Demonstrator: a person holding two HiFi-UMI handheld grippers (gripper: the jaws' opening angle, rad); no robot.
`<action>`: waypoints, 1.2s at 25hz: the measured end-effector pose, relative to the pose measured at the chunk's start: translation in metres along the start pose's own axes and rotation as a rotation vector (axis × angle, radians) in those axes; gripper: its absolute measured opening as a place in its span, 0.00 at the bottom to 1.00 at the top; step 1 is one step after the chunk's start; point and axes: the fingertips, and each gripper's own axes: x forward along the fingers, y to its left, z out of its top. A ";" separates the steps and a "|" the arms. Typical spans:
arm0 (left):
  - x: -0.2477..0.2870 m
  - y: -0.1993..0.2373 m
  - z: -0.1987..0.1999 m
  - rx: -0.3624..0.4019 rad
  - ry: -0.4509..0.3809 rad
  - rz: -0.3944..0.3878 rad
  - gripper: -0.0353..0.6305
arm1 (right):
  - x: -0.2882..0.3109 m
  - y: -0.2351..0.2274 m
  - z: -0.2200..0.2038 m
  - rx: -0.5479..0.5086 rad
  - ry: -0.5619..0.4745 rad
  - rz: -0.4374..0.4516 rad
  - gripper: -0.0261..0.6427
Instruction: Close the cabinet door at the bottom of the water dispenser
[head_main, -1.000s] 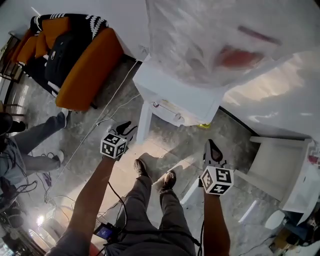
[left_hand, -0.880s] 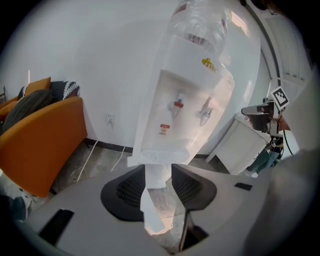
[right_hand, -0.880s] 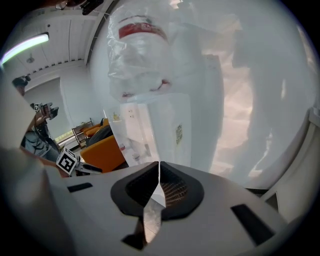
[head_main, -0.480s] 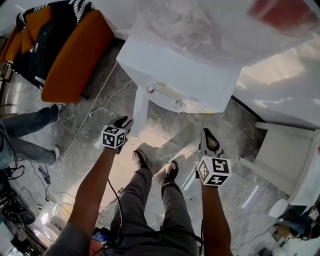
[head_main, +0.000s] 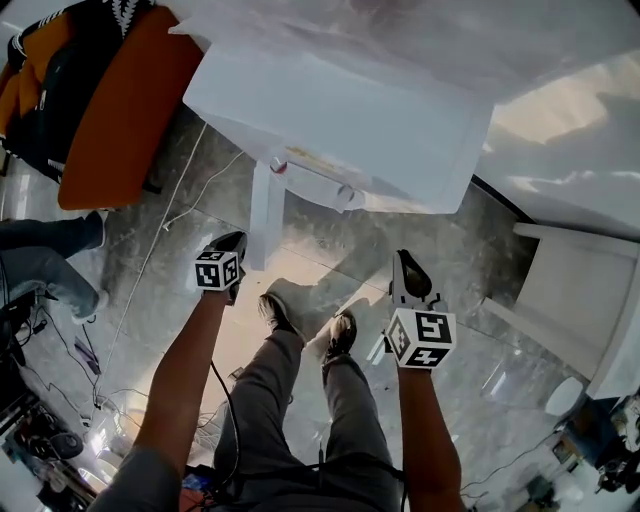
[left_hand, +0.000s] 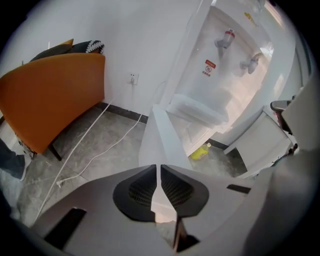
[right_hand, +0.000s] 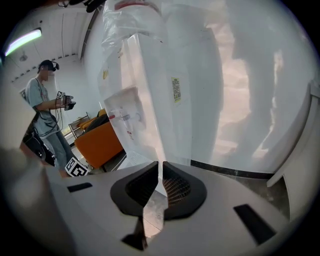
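The white water dispenser (head_main: 350, 120) fills the top of the head view. Its bottom cabinet door (head_main: 265, 215) stands swung out, edge-on, over the grey floor. My left gripper (head_main: 232, 240) hovers just left of and below the door's free edge. In the left gripper view its jaws (left_hand: 160, 166) are closing to a thin slit with nothing between them, and the door (left_hand: 162, 140) runs straight ahead toward the dispenser (left_hand: 225, 75). My right gripper (head_main: 404, 257) hangs shut and empty further right, below the dispenser's front. Its own view faces the dispenser's side (right_hand: 150, 75) past its jaws (right_hand: 160, 163).
An orange sofa (head_main: 110, 120) stands at the left, with a white cable (head_main: 170, 225) trailing across the floor beside it. Another person's legs (head_main: 40, 260) are at the far left. A white rack (head_main: 570, 300) stands at the right. A yellow object (left_hand: 200, 151) lies by the dispenser's base.
Both grippers have sunk toward the floor, the left one more. The left jaws have gone from spread to nearly together. The dispenser looms larger in the head view.
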 end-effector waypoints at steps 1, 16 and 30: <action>0.003 0.002 -0.002 -0.010 0.003 0.003 0.11 | 0.000 -0.002 -0.003 0.002 0.002 -0.004 0.08; 0.037 -0.056 0.009 0.014 -0.009 -0.094 0.08 | -0.001 -0.033 -0.027 0.062 0.030 -0.055 0.08; 0.088 -0.124 0.046 0.052 -0.015 -0.180 0.08 | -0.017 -0.079 -0.041 0.138 0.026 -0.123 0.08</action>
